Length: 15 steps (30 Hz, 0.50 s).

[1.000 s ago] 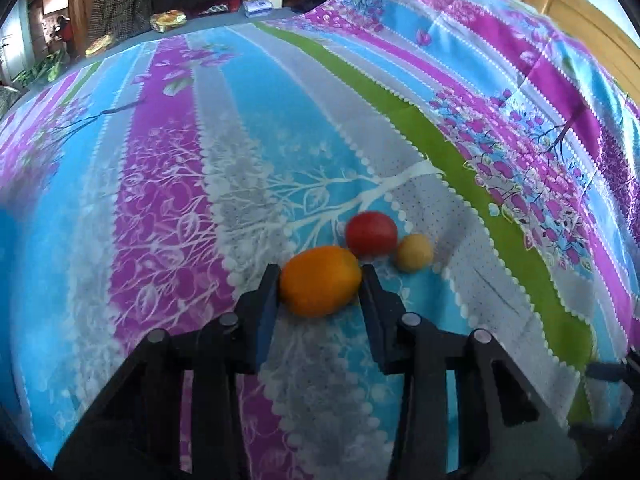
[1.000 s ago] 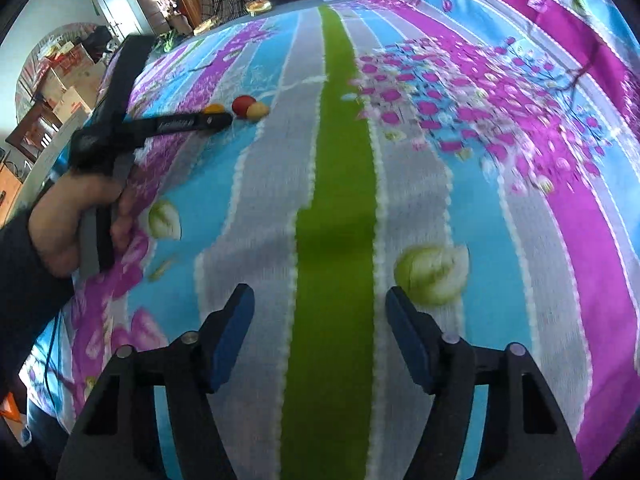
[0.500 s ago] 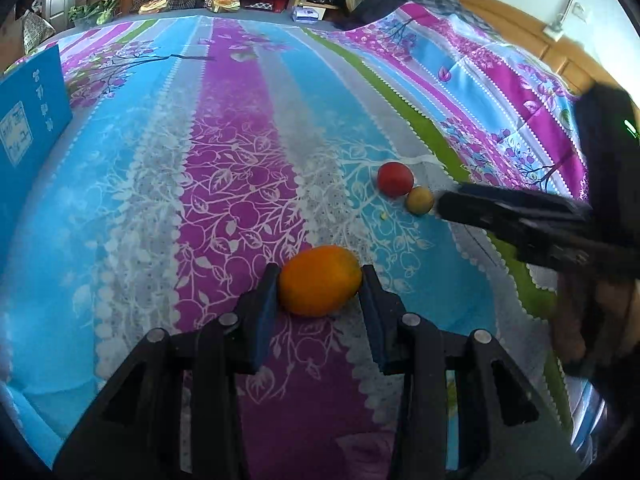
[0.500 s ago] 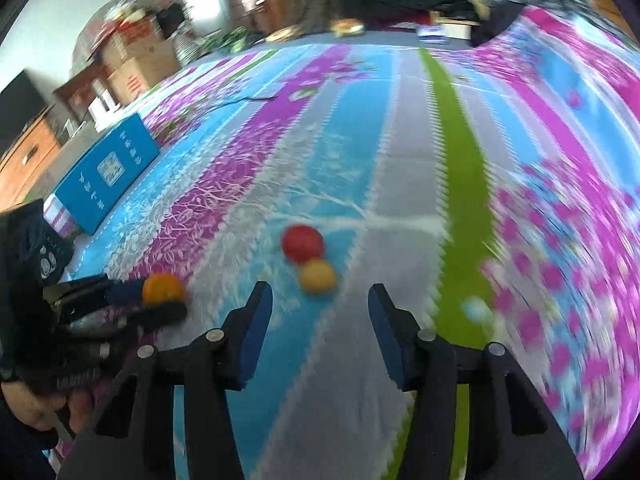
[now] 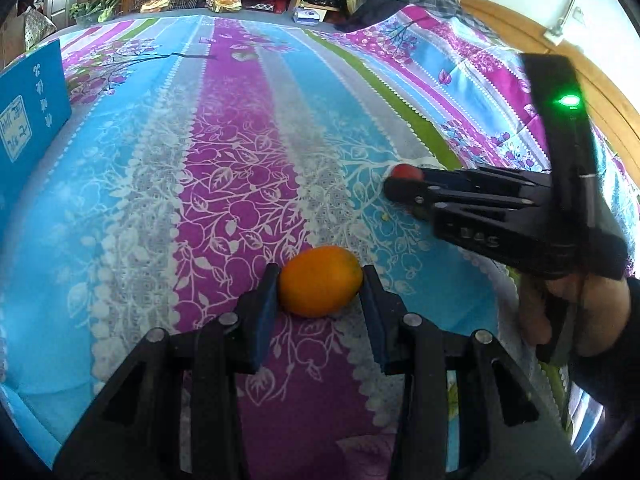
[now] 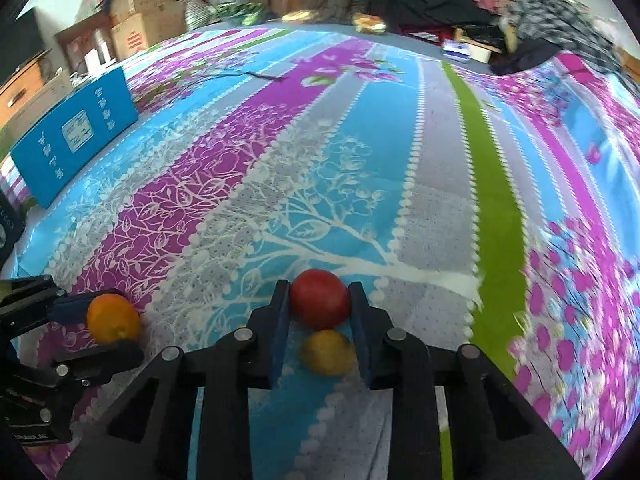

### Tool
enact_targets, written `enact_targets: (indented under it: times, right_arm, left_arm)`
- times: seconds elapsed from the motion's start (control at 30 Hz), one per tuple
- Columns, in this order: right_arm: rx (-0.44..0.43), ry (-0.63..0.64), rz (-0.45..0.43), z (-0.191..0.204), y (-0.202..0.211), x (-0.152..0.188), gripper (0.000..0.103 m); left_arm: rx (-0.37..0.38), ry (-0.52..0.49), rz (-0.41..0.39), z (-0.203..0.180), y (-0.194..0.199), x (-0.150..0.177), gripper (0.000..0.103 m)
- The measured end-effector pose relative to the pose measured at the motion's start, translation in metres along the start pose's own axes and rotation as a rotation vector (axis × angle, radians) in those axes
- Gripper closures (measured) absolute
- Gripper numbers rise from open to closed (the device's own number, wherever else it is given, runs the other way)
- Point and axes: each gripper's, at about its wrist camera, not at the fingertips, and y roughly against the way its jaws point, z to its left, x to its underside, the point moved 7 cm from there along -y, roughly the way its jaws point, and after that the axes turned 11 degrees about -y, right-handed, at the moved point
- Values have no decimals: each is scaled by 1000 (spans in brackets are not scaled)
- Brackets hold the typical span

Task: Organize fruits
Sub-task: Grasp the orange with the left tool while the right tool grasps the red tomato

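Left gripper point(image 5: 320, 292): pinching orange fruit point(image 5: 320, 286), low over bedspread point(image 5: 240, 160).
Right gripper point(image 6: 319, 312): jaws closing, pads against red fruit point(image 6: 320, 298).
Yellow fruit point(image 6: 328, 352): on bedspread, touching red fruit, between right fingers.
Blue box point(image 6: 76, 132): at far left edge; contents hidden.

A blue box point(image 6: 76, 136) lies on the striped bedspread point(image 6: 360, 160).
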Motion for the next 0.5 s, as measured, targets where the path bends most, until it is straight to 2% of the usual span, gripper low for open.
enact_targets:
  times: [0.17,0.27,0.5]
  right_arm:
    - [27,-129,-42,-8,48,11,71]
    - [33,-174,-50,-4,78,29,71]
    - [19,-228,-54,12,137,63,71]
  left_arm:
    - [-38,10,16,2,8,-1,63]
    - [-65,15,31,-2,23,3,63]
    - [-100,-48,-80,-21,109,-15,63]
